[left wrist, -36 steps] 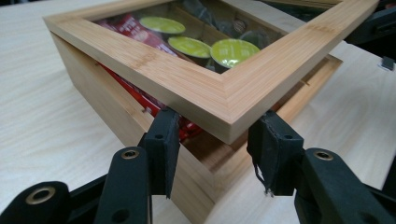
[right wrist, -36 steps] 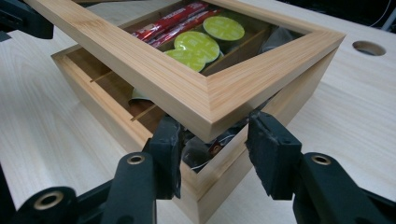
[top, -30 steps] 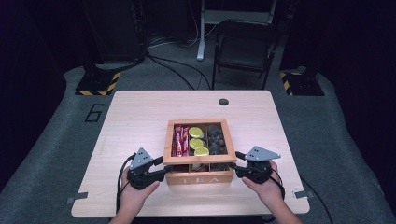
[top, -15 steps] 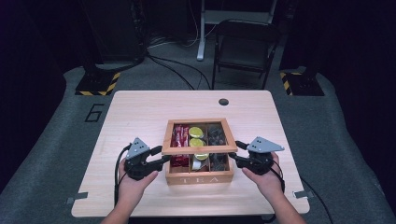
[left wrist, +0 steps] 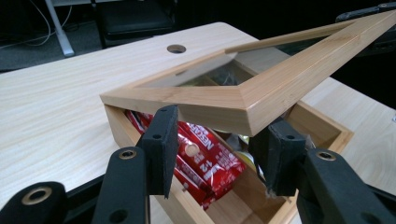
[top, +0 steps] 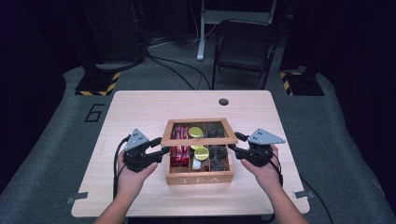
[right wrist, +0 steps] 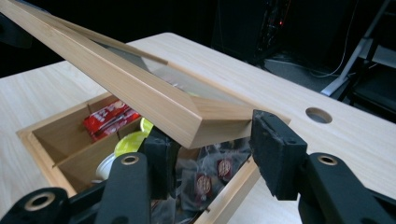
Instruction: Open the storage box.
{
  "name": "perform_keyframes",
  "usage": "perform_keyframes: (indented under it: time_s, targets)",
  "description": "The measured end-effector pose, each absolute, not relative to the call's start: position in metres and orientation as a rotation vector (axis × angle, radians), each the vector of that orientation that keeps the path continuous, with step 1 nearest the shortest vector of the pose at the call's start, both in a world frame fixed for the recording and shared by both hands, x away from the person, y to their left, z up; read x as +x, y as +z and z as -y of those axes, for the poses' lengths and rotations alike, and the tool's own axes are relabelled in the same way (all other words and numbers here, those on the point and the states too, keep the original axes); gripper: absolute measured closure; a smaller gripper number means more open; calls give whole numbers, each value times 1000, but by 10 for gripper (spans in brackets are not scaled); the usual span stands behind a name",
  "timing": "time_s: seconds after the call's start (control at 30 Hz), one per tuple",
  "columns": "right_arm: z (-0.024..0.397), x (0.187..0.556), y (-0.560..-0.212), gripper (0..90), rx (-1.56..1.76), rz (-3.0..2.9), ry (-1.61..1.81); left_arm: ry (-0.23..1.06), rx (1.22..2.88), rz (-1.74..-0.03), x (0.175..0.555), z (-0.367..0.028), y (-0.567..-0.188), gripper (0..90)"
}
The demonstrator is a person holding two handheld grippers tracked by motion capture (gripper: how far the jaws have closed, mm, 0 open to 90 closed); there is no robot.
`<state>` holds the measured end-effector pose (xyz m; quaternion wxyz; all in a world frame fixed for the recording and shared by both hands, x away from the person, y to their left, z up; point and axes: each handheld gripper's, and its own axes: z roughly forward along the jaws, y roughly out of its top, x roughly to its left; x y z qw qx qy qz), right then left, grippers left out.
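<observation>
A wooden tea box marked TEA stands near the table's front middle. Its glass-windowed lid is tilted up at the front, still joined along the back. My left gripper is at the lid's front left corner and my right gripper at its front right corner. Both are open. In the left gripper view the lid corner rests between the spread jaws. The right gripper view shows the lid corner lying over one jaw. Inside are red packets, yellow-green rounds and dark sachets.
The light wooden table has a round cable hole behind the box. A folding chair and a stand base with yellow-black tape are on the floor beyond the far edge.
The lid has come up from lying flat on the box. Both grippers rose with its front corners and moved a little away from the person.
</observation>
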<state>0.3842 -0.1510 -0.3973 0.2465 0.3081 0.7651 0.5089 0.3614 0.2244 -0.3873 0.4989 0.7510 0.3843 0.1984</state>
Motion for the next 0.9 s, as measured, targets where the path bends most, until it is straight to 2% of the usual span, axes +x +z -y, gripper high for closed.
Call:
perform_keyframes:
  time_s: [0.73, 0.9]
  targets:
    - [148, 416, -374, 511, 845, -2054, 1431, 487, 1761, -955, 381, -225, -360, 545]
    - [137, 431, -374, 511, 844, -2088, 1293, 482, 1740, -959, 384, -225, -359, 545]
